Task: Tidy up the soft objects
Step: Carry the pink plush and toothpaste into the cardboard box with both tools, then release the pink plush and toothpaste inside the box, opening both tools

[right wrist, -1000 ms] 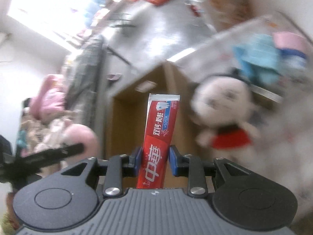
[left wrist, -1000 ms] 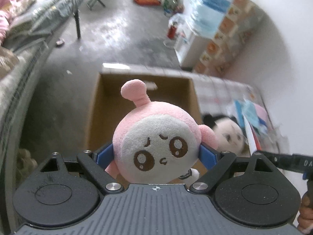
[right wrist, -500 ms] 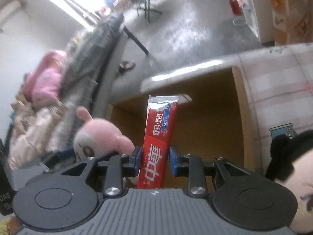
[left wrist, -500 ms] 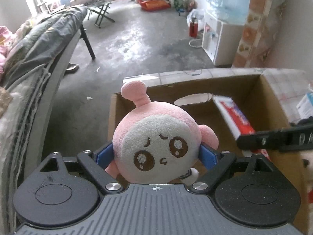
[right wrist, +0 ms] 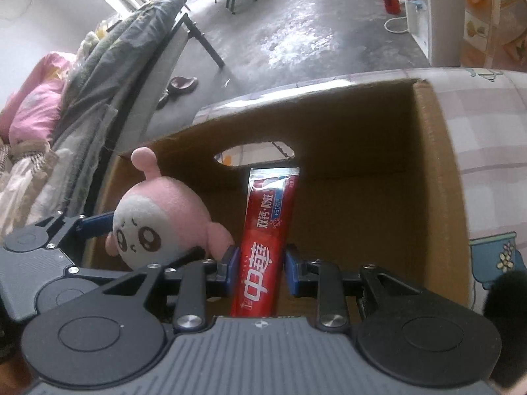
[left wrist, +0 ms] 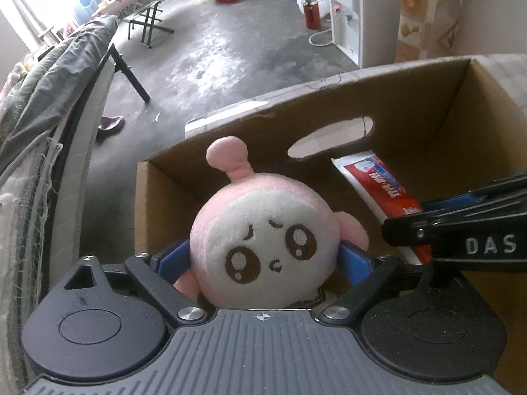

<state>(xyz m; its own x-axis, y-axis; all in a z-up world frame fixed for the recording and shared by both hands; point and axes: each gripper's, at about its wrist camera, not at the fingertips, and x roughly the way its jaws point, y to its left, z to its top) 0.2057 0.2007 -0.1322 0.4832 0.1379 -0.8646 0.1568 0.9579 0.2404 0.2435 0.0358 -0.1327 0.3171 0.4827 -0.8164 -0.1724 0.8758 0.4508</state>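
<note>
Both tongs over open cardboard box (left wrist: 461, 125) w/ handle cutout in far wall. Left tongs (left wrist: 263, 260) around pink plush toy (left wrist: 266, 243), blue pads (left wrist: 354, 263) at both sides of its head, jaws opening, toy between them above box's left part, face toward camera, antenna up. Right tongs (right wrist: 260, 270) clamped on red toothpaste tube (right wrist: 266, 240), tube upright, crimped end up near cutout, inside box opening just right of plush; pink arm of toy touching or nearly touching right tongs' left pad, can't tell which. Box on checked surface (right wrist: 487, 138) w/ flowerpot print. Black fuzzy thing (right wrist: 507, 293) at right edge, unclear. Beyond: concrete floor (left wrist: 230, 42), bed w/ grey bedding (right wrist: 108, 75) at left, white cabinet (left wrist: 362, 26), red bottle (left wrist: 312, 16)
</note>
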